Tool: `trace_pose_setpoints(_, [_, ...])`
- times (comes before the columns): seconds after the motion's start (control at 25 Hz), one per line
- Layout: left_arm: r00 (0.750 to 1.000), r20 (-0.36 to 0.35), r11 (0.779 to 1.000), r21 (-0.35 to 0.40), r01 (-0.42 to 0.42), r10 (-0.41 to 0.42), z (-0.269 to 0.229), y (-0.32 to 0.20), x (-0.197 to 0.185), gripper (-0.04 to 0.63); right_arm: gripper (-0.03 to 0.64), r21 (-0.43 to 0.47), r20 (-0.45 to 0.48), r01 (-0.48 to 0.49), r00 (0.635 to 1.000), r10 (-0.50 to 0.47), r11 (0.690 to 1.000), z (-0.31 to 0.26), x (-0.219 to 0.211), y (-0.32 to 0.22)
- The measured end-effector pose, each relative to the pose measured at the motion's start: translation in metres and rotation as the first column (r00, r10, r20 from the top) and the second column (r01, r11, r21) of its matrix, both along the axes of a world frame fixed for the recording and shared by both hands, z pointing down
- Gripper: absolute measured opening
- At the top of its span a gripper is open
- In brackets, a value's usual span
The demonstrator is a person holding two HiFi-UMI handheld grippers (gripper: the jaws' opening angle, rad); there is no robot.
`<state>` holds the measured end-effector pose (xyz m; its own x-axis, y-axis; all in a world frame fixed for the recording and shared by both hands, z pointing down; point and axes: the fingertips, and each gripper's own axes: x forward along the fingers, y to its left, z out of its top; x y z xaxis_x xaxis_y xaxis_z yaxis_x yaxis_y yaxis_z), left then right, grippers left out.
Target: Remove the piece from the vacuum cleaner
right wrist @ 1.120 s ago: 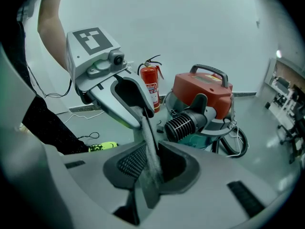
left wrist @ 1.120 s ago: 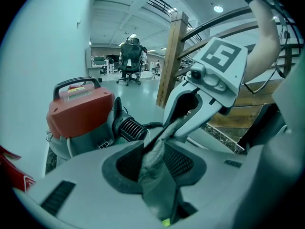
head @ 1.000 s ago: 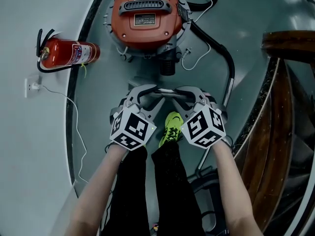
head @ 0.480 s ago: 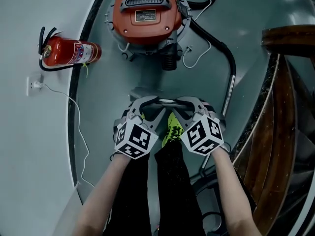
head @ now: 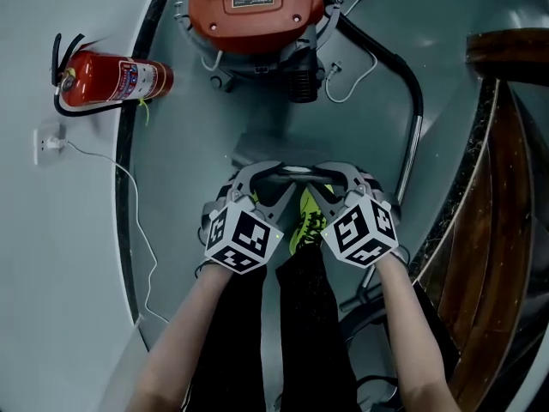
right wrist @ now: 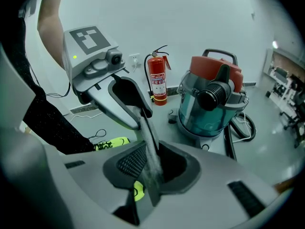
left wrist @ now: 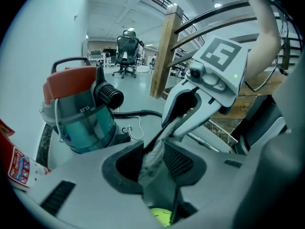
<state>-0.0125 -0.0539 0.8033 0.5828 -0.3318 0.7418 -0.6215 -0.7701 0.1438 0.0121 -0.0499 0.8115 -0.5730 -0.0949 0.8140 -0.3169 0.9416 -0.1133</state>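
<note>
Pinching grey piece (right wrist: 147,144): left tool (head: 273,177), right tool (head: 319,177).

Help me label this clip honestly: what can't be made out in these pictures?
Head view: orange-lidded vacuum cleaner, far side cut off by the upper edge.
Head view: thin grey flat piece, ends covered by the left gripper and right gripper; both gripper views show only the stretch between the jaws.
Head view: red fire extinguisher, label print too small.
Left gripper view: that extinguisher is cut off by the left edge.
</note>
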Motion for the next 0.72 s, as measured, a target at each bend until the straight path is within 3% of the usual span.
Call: trace_pose_setpoints(0.72, [0.998, 0.02, 0.997, -0.037, -0.064, 0.065, 0.053, -0.001, -0.001, 0.138, 0.087, -0.076, -0.039, -0.104, 0.994, 0.101, 0.992, 0.052, -0.001, 0.001])
